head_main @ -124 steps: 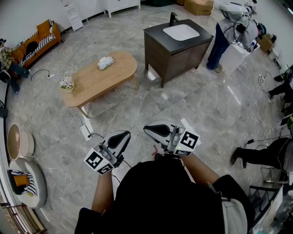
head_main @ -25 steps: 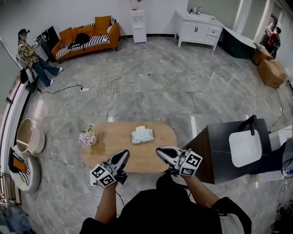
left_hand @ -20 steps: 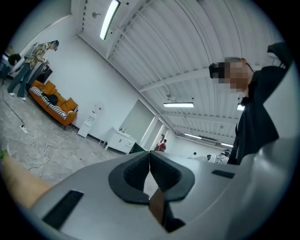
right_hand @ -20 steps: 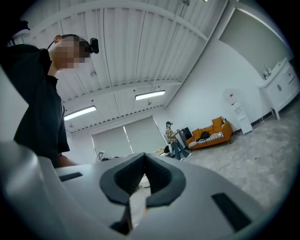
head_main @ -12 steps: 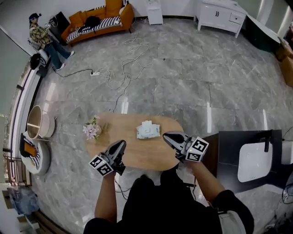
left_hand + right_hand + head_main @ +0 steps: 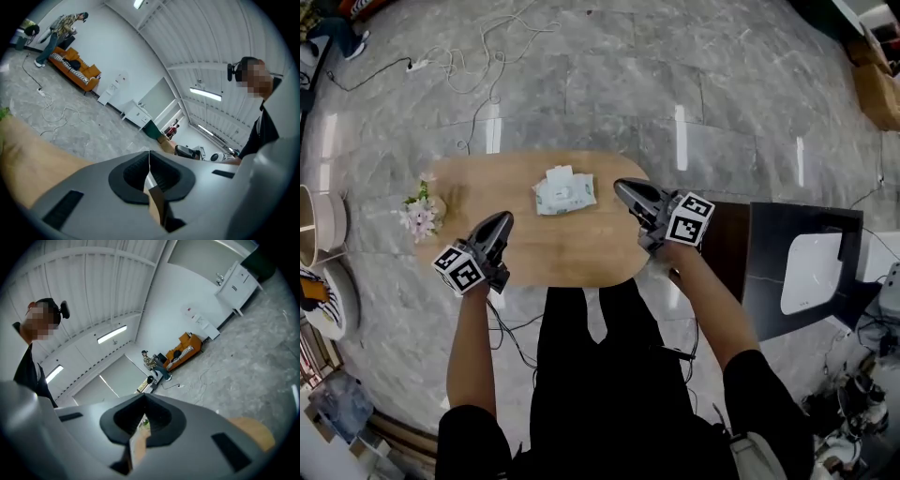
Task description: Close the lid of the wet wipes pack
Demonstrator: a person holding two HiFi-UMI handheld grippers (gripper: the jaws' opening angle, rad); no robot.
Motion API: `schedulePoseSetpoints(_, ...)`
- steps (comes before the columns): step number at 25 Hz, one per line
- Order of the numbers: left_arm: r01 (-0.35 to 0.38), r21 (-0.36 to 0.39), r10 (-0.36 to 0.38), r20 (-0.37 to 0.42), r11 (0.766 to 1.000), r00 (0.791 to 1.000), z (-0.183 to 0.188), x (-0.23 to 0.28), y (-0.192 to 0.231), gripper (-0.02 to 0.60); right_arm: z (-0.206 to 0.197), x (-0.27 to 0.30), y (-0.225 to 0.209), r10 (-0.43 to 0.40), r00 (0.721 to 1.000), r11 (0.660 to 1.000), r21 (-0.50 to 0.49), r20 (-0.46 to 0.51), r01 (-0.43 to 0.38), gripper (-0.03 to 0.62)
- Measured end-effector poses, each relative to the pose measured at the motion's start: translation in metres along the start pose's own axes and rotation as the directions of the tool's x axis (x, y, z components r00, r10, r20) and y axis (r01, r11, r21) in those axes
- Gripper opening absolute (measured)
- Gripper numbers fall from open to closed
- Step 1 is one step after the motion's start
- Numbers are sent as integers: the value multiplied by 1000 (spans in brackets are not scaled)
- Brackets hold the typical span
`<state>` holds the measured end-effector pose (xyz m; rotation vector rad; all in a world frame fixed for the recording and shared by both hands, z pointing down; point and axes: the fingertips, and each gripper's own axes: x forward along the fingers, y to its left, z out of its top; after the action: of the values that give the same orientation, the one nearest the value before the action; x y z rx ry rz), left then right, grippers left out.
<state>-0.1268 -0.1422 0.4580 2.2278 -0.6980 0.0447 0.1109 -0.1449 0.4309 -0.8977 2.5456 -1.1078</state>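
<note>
Wipes pack [image 6: 564, 192] is held by neither gripper. In the left gripper view the jaws of the left gripper [image 6: 149, 159] are drawn together, tips touching, with nothing between them. The jaws of the right gripper [image 6: 142, 399] are likewise pressed shut on nothing.

Outward from there, both grippers are held above the wooden worktop [image 6: 581, 248]. The left one is over its near left part and the right one over its right end. The pack lies flat between them, toward the far edge. It is apart from both grippers, though nearer the tips of the right one. A white flap is seen at the pack's far end. It is probably the open lid [image 6: 556, 173], though the hinge is too small to be made out. A small bunch of flowers [image 6: 420, 214] stands at the left end of the worktop, well clear of the pack. Grey stone floor [image 6: 722, 103] is seen all round.

The pack is judged to be light and soft-bodied, so it is likely to slide on the smooth wood or dent if squeezed. The lid is probably stiff plastic that snaps home. It is best pushed down on its free edge with closed tips. The pack can be steadied meanwhile by the other gripper, pressed on the soft body beside the lid, not pinched.
</note>
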Motion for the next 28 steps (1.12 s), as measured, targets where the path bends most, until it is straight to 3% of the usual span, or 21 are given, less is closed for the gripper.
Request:
schedulePoseSetpoints(7, 25, -89, -37, -141, 996, 989, -58, 49, 104, 17, -80, 47, -104, -108, 977, 992, 45, -183, 118, 11)
schedulePoseSetpoints(12, -6, -132, -22, -209, 991, 978, -97, 76, 164, 17, -125, 72, -159, -136, 937, 989, 12, -321, 147, 11)
schedulePoseSetpoints(18, -40, -163, -14, -314, 986, 949, -133, 105, 213, 17, -161, 98, -208, -151, 884, 988, -41, -442, 149, 11)
schedulePoseSetpoints(24, -56, -113, 3, -424, 992, 905, -145, 135, 238, 17, -187, 124, -244, -131, 813, 991, -85, -567, 100, 11)
schedulePoseSetpoints(28, -46, -82, -2, -510, 996, 860, -156, 151, 250, 17, -200, 134, -265, -146, 755, 989, -125, -639, 85, 11)
